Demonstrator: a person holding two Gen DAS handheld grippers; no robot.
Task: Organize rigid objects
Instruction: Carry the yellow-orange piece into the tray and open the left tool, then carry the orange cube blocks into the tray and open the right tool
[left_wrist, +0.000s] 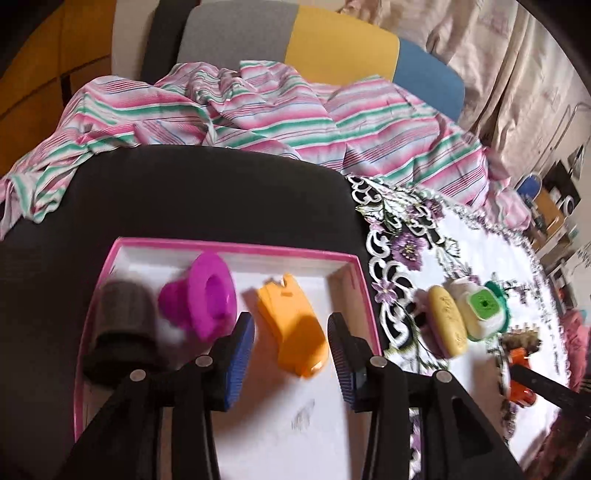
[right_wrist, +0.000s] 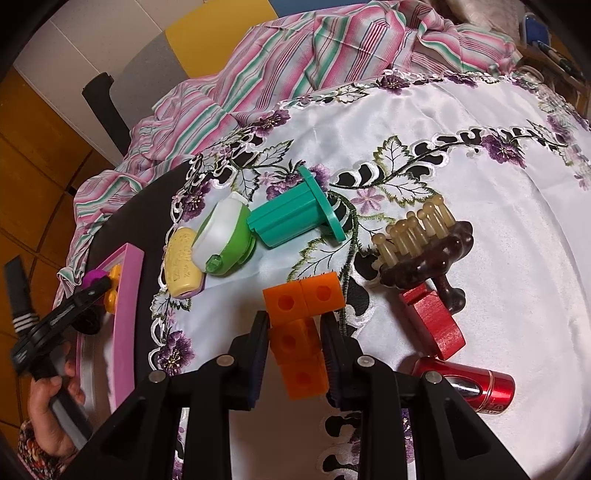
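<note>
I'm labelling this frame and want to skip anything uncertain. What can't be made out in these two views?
- Dark cylindrical object in the pink-rimmed white tray, left wrist view: motion blur hides what it is.
- Orange block piece of joined cubes, right wrist view: its lower end lies between the right gripper fingers; pad contact is unclear.
- Red metallic cylinder, right wrist view: the gripper frame covers its left end.

I see a dark surface (left_wrist: 184, 192) carrying a pink-rimmed tray (left_wrist: 236, 252) and an embroidered white cloth (right_wrist: 406, 122). A striped fabric (left_wrist: 258, 110) lies bunched behind them.
</note>
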